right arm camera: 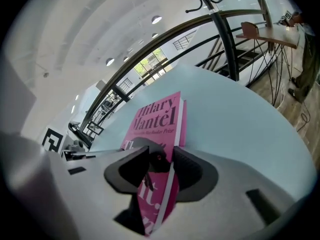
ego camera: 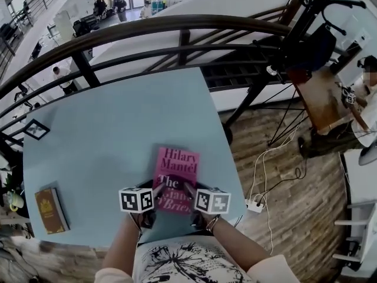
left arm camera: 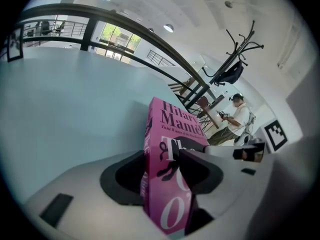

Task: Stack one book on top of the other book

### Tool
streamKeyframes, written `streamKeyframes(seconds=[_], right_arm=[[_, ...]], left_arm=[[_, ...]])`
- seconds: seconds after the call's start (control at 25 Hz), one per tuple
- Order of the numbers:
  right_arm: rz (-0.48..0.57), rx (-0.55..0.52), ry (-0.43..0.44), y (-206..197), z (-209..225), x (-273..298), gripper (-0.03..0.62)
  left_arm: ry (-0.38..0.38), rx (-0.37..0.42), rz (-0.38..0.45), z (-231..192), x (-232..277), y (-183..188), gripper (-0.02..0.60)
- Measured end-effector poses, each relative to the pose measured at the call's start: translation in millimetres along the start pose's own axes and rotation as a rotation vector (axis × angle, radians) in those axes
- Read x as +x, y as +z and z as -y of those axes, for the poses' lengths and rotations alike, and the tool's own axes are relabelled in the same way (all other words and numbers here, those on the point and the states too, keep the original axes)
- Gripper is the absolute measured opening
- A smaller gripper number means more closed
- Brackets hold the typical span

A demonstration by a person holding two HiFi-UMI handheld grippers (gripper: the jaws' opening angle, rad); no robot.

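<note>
A pink book [ego camera: 177,168] with "Hilary Mantel" on its cover sits near the front edge of the pale blue table [ego camera: 118,117]. My left gripper [ego camera: 158,188] is shut on its near left edge; in the left gripper view the pink book [left arm camera: 175,129] stands pinched between the pads of the left gripper [left arm camera: 162,171]. My right gripper [ego camera: 189,190] is shut on its near right edge, where the pink book [right arm camera: 157,116] runs between the pads of the right gripper [right arm camera: 161,166]. A small brown book [ego camera: 50,210] lies flat at the table's front left corner, apart from both grippers.
A framed black-and-white marker [ego camera: 36,129] lies at the table's left edge. A dark curved railing [ego camera: 177,34] runs behind the table. On the wooden floor to the right lie a power strip [ego camera: 254,205] and cables. A person [ego camera: 368,93] sits far right.
</note>
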State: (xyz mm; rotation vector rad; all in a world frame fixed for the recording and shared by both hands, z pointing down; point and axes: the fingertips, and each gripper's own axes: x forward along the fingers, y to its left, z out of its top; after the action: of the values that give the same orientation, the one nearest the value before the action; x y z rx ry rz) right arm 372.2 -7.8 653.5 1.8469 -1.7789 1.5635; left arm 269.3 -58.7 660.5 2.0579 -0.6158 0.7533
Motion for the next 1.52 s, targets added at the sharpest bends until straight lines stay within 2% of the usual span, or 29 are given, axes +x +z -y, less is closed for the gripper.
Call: streamKeyframes(seconds=[0.32,0.52,1.16,1.52], right_arm=[[-0.022,-0.128,0.134,-5,-87,9,0.147],[-0.038,-0.217,0.152,-22,-149,24,0.147],[-0.049,-0.284,0.22,-159,-409,119,0.149],[-0.068,-0.324,0.268,-227,-531,148,0.151]], left_arm=[[0.108,-0.047,0.134,-34,-84,6,0.215],[0.14,-0.093,0.193,-74,-140,-1,0.215],[0.204,-0.162,0.279,-284,-356,-63,0.215],[0.252,-0.186,0.317,-366,-465,-102,0.216]])
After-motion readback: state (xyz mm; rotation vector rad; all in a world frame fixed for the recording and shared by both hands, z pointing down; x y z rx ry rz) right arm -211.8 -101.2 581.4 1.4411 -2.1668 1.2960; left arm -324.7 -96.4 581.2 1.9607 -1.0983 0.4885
